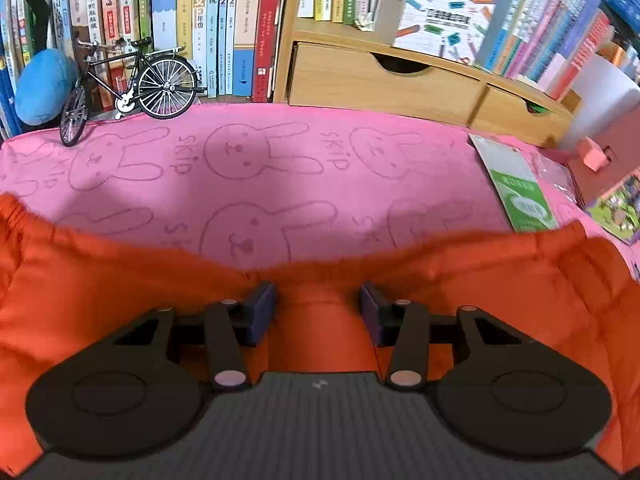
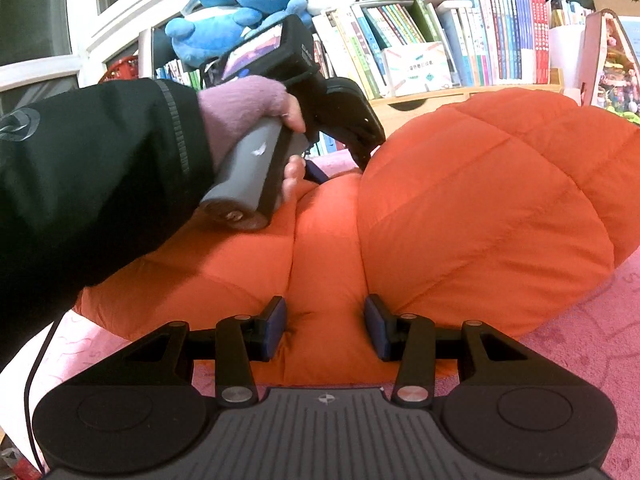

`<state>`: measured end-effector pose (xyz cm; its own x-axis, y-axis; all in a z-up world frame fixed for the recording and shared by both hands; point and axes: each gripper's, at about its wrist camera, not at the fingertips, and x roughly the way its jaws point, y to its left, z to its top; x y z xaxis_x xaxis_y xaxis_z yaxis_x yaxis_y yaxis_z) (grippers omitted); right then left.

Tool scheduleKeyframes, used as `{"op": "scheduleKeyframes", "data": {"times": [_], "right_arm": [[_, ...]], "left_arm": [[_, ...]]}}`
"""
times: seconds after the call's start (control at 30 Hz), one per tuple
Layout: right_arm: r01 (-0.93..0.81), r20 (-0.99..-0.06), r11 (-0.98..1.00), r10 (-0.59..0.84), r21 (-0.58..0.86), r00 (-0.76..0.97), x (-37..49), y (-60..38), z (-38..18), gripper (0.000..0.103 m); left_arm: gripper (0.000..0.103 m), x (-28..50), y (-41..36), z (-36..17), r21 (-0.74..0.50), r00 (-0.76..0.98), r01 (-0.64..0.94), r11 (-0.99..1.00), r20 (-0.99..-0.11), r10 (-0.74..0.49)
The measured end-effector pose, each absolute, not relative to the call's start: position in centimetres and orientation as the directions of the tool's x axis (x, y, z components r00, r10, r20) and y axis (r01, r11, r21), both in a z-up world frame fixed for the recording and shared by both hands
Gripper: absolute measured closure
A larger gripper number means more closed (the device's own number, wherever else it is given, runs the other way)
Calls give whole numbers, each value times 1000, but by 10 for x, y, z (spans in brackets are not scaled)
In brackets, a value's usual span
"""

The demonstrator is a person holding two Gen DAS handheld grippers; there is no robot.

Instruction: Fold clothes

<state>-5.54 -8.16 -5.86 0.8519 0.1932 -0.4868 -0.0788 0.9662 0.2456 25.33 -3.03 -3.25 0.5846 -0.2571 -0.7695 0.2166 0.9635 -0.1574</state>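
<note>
Jacket point(image 2: 460, 208): orange, puffy — on the pink blanket point(image 1: 280, 168), right part mounded over at 2 o'clock.
Left claw point(image 1: 318, 312): pinching a ridge of jacket.
Right claw point(image 2: 326, 328): likewise.
Progress: partway — not flat yet.

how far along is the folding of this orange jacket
Partly done: one side of the orange jacket already lies doubled over on the pink blanket. In hand: the left gripper and the right gripper each pinch a ridge of it. Left: finishing and flattening the fold.
</note>
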Motion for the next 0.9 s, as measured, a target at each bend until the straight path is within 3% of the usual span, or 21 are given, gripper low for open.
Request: {"op": "scheduleKeyframes", "data": {"times": [0.23,0.4,0.5,0.63,0.77,0.9], "right_arm": [[-79,-487,968,189,237,853,-53,-80,-57,59],[-86,-479,966,198,245,855,-53,-82,-57,57],[-146,-421,917,307,371,854,-55,-100,-57,41],[-192,-343,842,400,504,850,-66,-145,-51,41],[-148,-283,858,319,492,905,-98,-190,-39,40],[-29,-304,875,199,483,932,-111,-225,-37,39]], "left_arm": [[58,267,-46,-35,-52,596,205,977,-786,-167],[59,214,-31,-10,-71,647,251,965,-730,-222],[59,176,-21,5,-84,684,284,955,-680,-263],[59,114,-16,6,-77,764,288,955,-583,-278],[59,67,-18,-2,-13,817,282,959,-521,-247],[57,45,-17,-20,-6,823,247,969,-526,-214]]}}
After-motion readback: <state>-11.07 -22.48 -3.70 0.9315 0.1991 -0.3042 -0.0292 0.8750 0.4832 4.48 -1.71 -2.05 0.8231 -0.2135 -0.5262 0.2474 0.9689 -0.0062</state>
